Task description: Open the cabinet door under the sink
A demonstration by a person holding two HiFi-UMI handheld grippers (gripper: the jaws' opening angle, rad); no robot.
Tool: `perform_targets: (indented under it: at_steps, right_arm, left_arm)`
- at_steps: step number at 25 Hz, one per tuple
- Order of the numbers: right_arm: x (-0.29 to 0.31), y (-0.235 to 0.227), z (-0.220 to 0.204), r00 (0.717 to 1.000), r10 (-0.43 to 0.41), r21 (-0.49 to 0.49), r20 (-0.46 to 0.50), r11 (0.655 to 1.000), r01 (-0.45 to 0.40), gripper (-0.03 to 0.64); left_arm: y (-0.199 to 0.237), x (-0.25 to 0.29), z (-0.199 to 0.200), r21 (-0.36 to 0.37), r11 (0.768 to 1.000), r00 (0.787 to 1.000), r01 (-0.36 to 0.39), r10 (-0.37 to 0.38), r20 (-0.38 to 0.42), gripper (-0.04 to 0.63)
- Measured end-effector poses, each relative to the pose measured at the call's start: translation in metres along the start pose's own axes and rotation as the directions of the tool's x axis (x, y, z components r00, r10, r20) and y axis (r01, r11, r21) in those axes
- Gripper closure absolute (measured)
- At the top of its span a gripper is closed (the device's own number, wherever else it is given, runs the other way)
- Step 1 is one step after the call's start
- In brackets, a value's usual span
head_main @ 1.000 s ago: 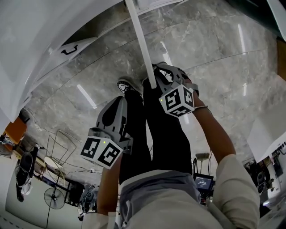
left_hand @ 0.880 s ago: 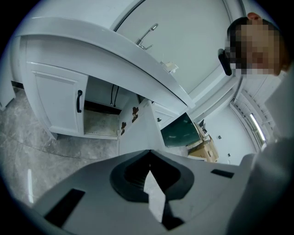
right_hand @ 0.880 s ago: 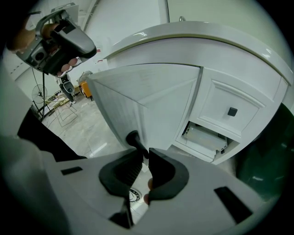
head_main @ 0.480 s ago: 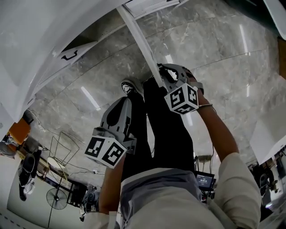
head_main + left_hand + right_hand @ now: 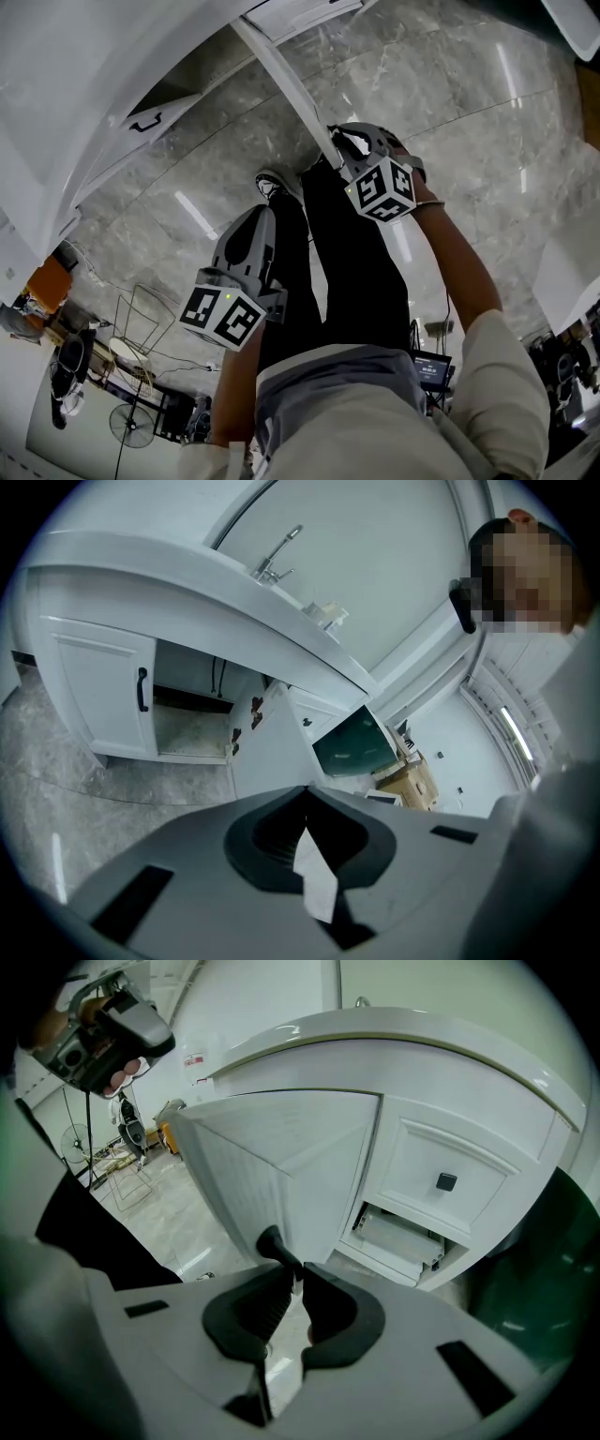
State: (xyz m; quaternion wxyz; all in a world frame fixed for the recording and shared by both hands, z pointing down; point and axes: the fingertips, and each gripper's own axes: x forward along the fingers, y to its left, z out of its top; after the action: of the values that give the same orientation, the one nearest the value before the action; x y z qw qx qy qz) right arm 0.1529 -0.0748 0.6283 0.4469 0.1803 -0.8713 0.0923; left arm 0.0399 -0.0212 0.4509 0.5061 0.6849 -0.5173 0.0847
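Note:
The white cabinet door [image 5: 281,1171] under the sink stands swung open, and in the head view I see it edge-on as a white strip [image 5: 281,80]. My right gripper [image 5: 298,1274] is shut on the door's black handle [image 5: 272,1244]; in the head view this gripper [image 5: 333,150] sits at the strip's lower end. My left gripper [image 5: 260,216] hangs lower left over the person's dark trousers, touching nothing. In the left gripper view its jaws [image 5: 305,791] meet with nothing held. That view shows the open cabinet bay [image 5: 192,728] beside a shut door with a black handle [image 5: 142,689].
A faucet [image 5: 277,560] stands on the white countertop [image 5: 187,569]. Right of the open door are a drawer front with a square knob [image 5: 446,1181] and a low pulled-out drawer [image 5: 398,1237]. A shoe [image 5: 274,183] rests on the grey marble floor [image 5: 450,103]. Wire stand and fan [image 5: 131,422] stand at the left.
The door has swung further open, its edge tilting leftward in the head view. My right gripper moved up a little with the handle. The left gripper has barely moved.

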Motion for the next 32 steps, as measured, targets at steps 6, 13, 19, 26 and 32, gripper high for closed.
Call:
perform_targets:
  at_steps: [6, 13, 19, 26, 32]
  right_arm:
    - [-0.004, 0.002, -0.002, 1.000, 0.008, -0.034, 0.000, 0.999, -0.008, 0.571]
    - [-0.016, 0.000, -0.005, 1.000, 0.004, -0.014, -0.021, 1.000, -0.004, 0.571]
    - [-0.035, -0.008, -0.010, 0.998, -0.023, 0.071, -0.051, 0.997, 0.027, 0.572]
    - [-0.059, -0.018, -0.008, 0.996, -0.026, 0.196, -0.080, 0.980, 0.042, 0.572]
    - [-0.073, -0.018, 0.005, 0.996, -0.025, 0.241, -0.085, 0.970, 0.045, 0.580]
  left_arm:
    - [-0.009, -0.003, 0.000, 0.005, 1.000, 0.999, 0.030, -0.030, -0.014, 0.595]
    - [-0.014, -0.010, 0.008, 0.020, 0.998, 0.998, 0.053, -0.053, -0.017, 0.595]
    - [-0.019, -0.018, 0.016, 0.032, 0.997, 0.997, 0.077, -0.076, -0.030, 0.595]
    - [-0.028, -0.024, 0.027, 0.074, 0.992, 0.994, 0.106, -0.103, -0.040, 0.595]
    - [-0.032, -0.030, 0.050, 0.086, 0.988, 0.991, 0.130, -0.130, -0.006, 0.595]
